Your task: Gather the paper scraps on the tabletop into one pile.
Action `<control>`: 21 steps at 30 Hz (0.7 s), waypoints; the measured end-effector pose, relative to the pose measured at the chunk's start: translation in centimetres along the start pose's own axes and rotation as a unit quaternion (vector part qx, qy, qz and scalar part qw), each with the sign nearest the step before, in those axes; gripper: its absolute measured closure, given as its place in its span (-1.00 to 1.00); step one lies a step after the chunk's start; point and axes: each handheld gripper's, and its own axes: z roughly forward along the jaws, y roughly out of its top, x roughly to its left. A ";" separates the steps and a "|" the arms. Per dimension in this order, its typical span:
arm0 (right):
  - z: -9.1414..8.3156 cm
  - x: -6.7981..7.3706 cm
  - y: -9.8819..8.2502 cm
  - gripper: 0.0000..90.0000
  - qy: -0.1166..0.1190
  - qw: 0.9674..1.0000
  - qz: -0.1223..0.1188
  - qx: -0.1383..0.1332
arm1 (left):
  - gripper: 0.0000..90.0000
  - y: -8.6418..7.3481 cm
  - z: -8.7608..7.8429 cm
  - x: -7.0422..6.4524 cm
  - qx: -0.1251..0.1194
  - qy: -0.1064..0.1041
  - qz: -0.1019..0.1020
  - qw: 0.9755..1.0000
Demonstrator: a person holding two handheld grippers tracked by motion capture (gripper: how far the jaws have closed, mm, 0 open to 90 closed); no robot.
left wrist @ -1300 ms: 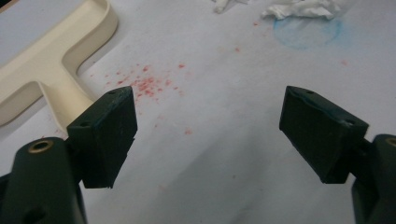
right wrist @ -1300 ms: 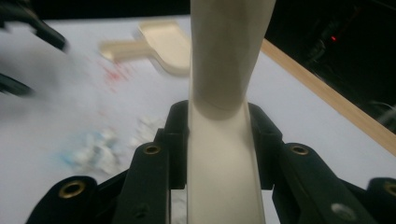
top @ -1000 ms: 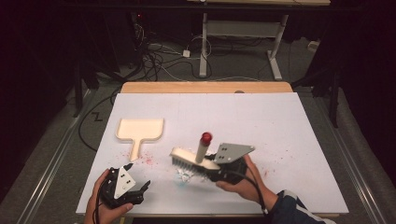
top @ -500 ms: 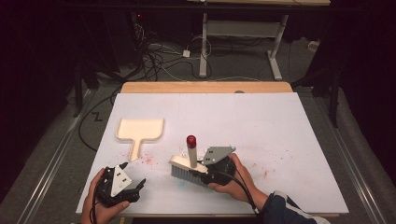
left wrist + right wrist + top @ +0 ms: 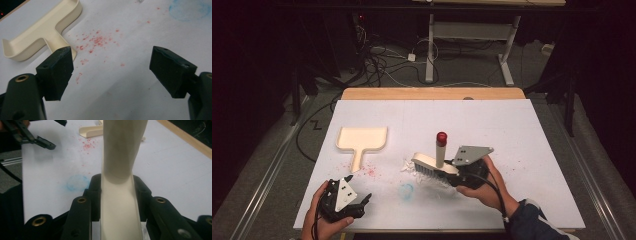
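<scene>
White sheeting covers the table [image 5: 522, 150], with a wooden edge along its far side and dark floor, cables and a desk frame beyond. Right gripper [image 5: 451, 176]: clenched on the cream brush [image 5: 432, 167]. In the right gripper view the brush body [image 5: 120, 202] runs up between the two black jaws, and both pads press its sides. In the high view the brush lies left of the right hand [image 5: 484, 187], bristles down on the sheet, and its red-capped handle [image 5: 441, 148] stands upright. Left gripper [image 5: 362, 200]: released, jaws standing wide apart with nothing between them, held low near the front left edge of the table. Its own view looks over scattered red crumbs [image 5: 96, 42] toward the cream dustpan [image 5: 45, 32], which lies on the sheet just beyond the left-hand pad, apart from it. The dustpan [image 5: 362, 140] sits well apart from the brush, with the red crumbs [image 5: 367, 170] at the end of its handle. A faint blue ring-shaped smear [image 5: 406, 190] lies in front of the brush. Limits of view: the bristles are blurred and partly hidden behind the gripper, so contact with the sheet is probable rather than certain; the brush top is cut off in the right gripper view.
</scene>
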 end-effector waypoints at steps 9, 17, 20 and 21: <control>-5.3 -0.4 -2.6 0.50 0.016 1.000 -0.016 0.017 | -0.58 0.1 -0.1 -0.2 0.001 -0.001 0.004 1.000; -5.0 0.7 -6.0 0.50 0.108 0.993 -0.023 0.029 | -0.58 0.3 0.0 -0.4 0.001 0.000 0.006 1.000; -4.1 0.6 -6.6 0.50 0.110 0.992 -0.025 0.048 | -0.58 0.3 0.0 -0.4 0.000 -0.003 0.007 1.000; -4.1 0.6 -6.6 0.50 0.110 0.992 -0.025 0.048 | -0.58 0.3 0.0 -0.4 -0.001 -0.004 0.007 1.000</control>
